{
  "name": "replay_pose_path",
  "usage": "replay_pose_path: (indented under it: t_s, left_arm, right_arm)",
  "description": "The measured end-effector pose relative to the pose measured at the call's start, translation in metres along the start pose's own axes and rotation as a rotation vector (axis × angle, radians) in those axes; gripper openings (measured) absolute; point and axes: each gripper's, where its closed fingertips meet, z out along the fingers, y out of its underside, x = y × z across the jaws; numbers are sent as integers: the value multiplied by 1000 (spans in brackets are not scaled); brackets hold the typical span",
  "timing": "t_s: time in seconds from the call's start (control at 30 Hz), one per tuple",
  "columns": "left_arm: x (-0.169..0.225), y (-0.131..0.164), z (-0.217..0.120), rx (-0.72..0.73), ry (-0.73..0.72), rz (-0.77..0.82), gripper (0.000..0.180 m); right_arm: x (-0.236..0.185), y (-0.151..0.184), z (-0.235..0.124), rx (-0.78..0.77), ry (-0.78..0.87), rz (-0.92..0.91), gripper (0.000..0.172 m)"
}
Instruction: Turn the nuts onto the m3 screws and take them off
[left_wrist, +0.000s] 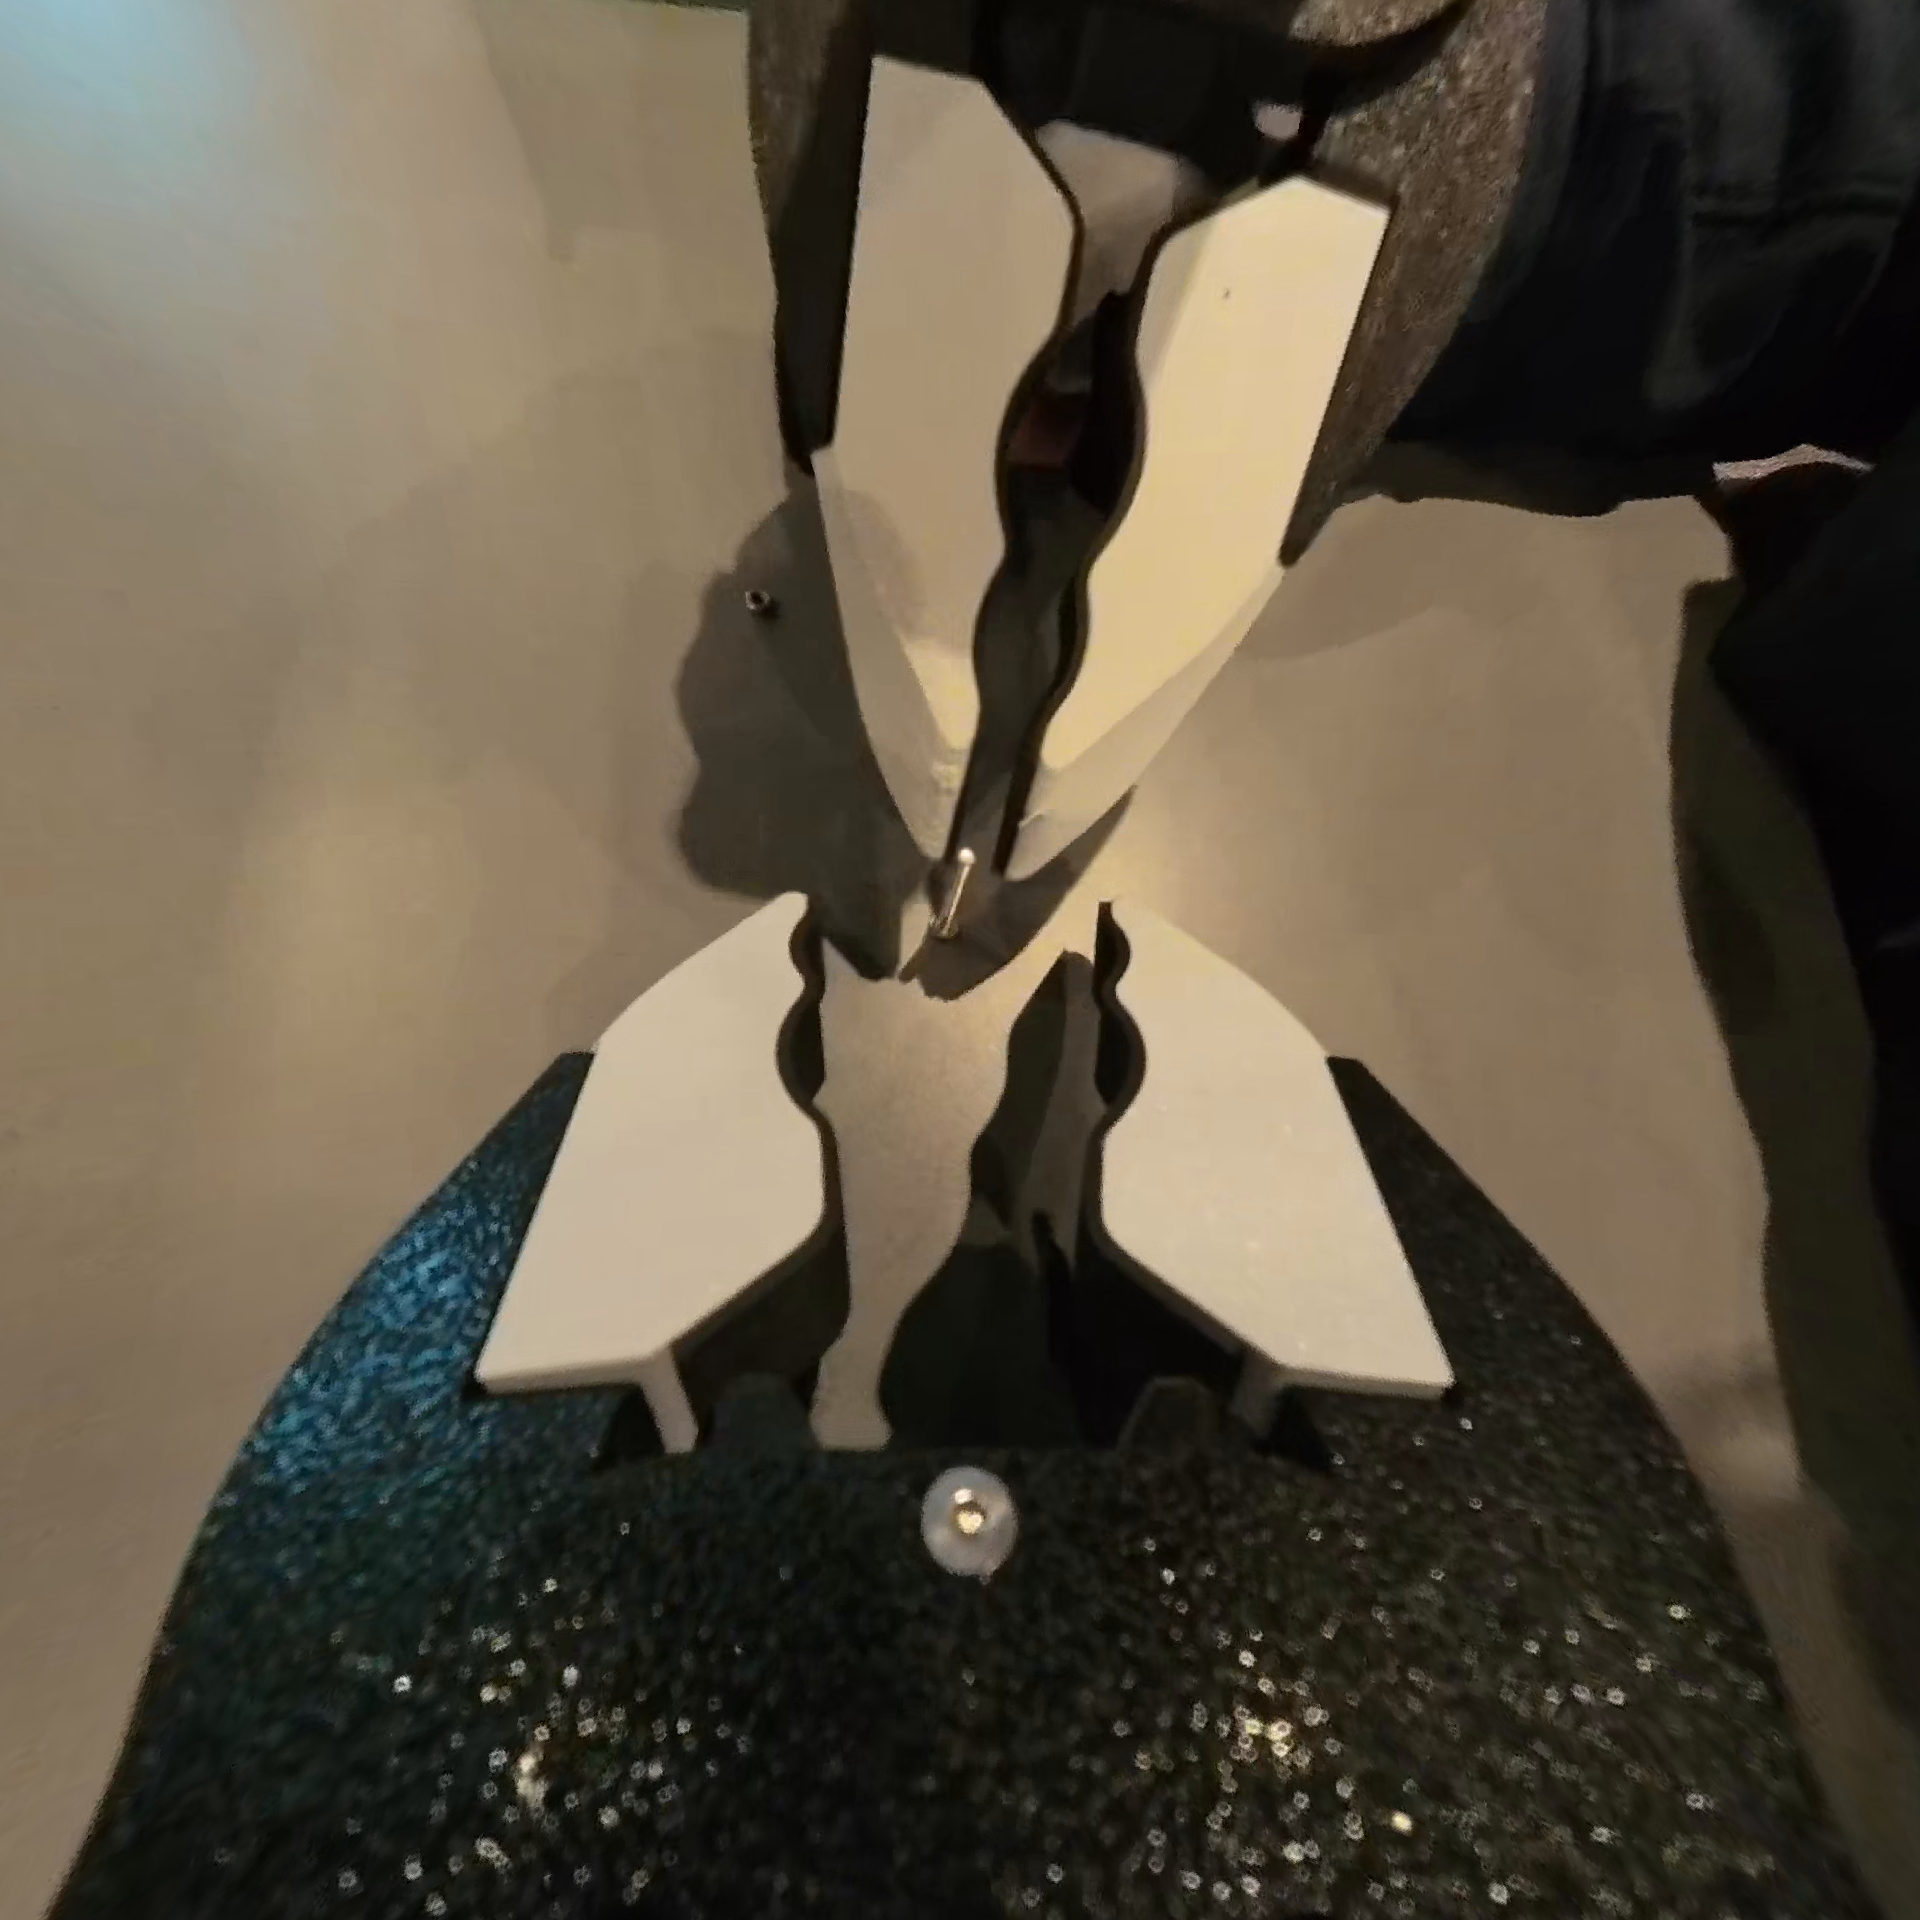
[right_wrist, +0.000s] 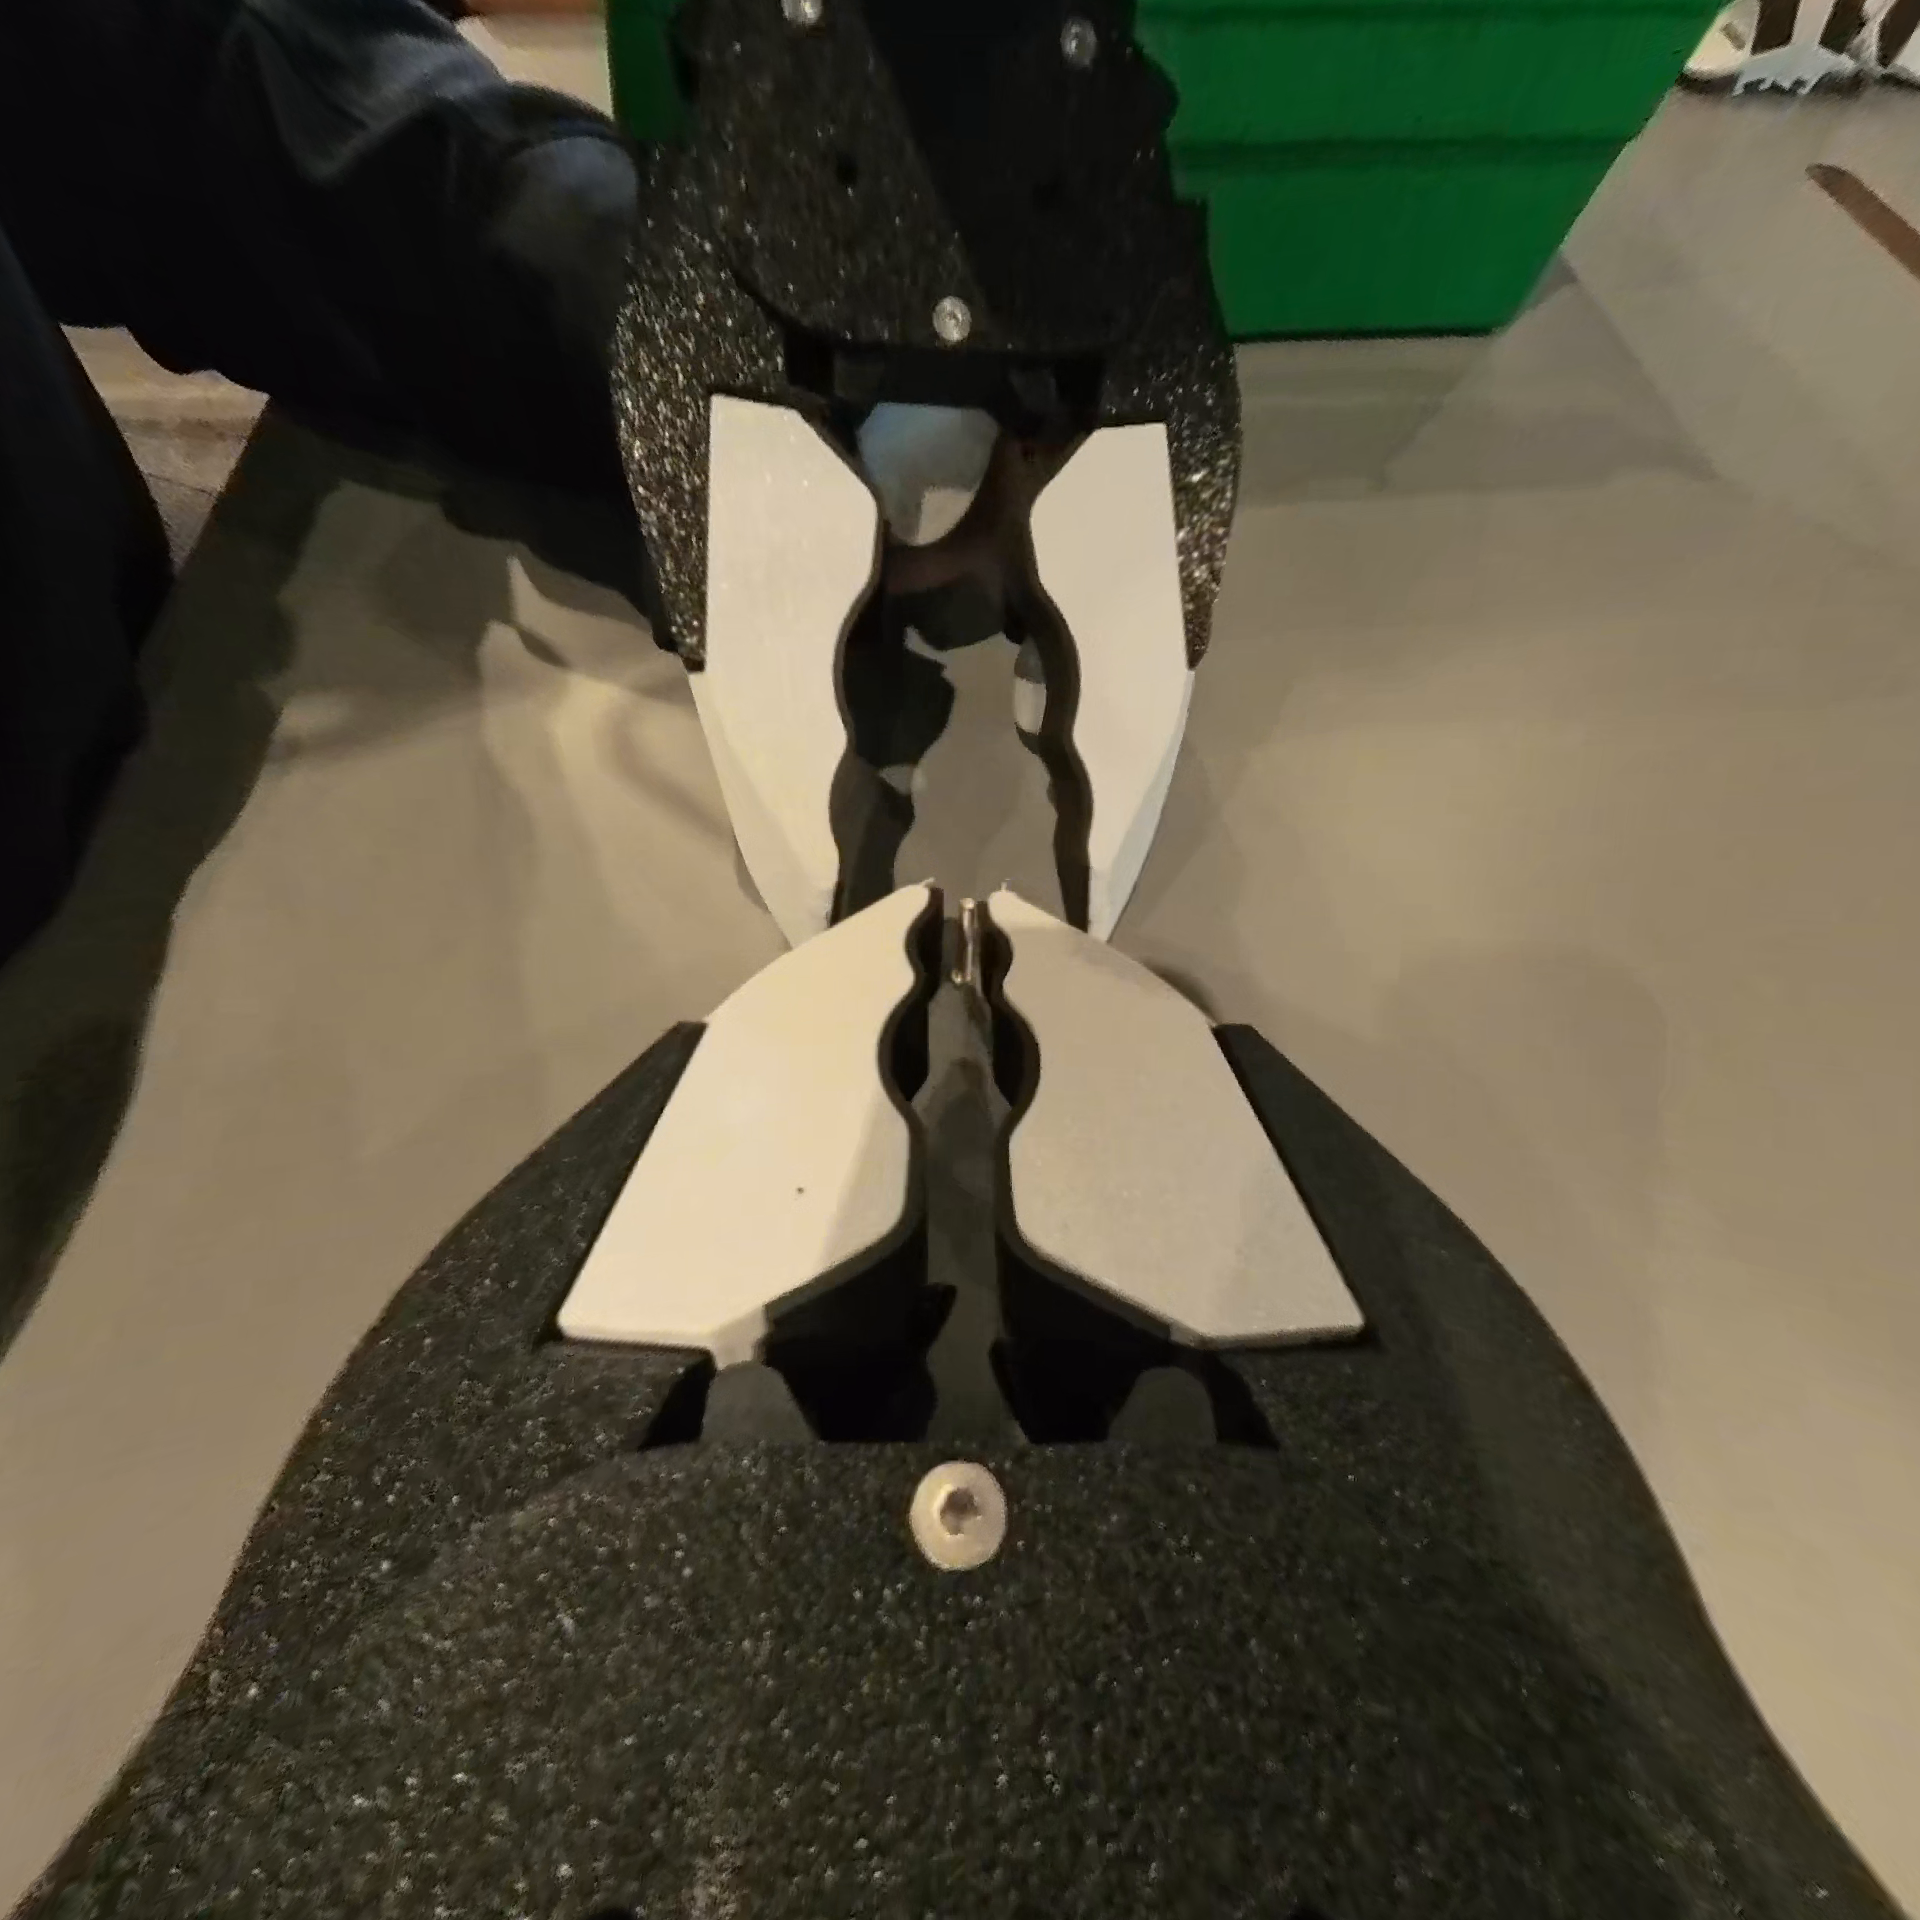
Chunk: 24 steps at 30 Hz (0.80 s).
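Right gripper nearly closed around a small silver screw; pad contact not resolvable, screw standing roughly upright with its lower end on the grey table. Left gripper with fingers apart and nothing held, facing the right one tip to tip, screw just ahead of its tips. Dark nut loose on table, beyond and left of the screw in the left wrist view; probably the left gripper's next pickup.

A plain, matte beige-grey tabletop filled most of both views under warm, dim light that cast soft shadows. At the top of the right wrist view stood a green plastic bin. A cooler bluish glow tinted the left wrist view's upper left corner.
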Motion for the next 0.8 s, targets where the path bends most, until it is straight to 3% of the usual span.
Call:
replay_pose_path:
  t_s: [0.03, 0.3, 0.57, 0.8]
  left_arm:
    - [0, 0, 0, 2, 0, -1, 50]
    - [-1, 0, 0, 1, 2, -10, 49]
    - [-3, -17, -10, 131, -23, 10, 45]
    - [6, -24, -12, 181, -16, 91, 26]
  right_arm:
    - [0, 1, 1, -11, 9, -9, 6]
    - [8, 1, 4, -26, 74, -11, 3]
    - [6, -32, -13, 245, -17, 132, 2]
    - [1, -37, -13, 279, -52, 128, 2]
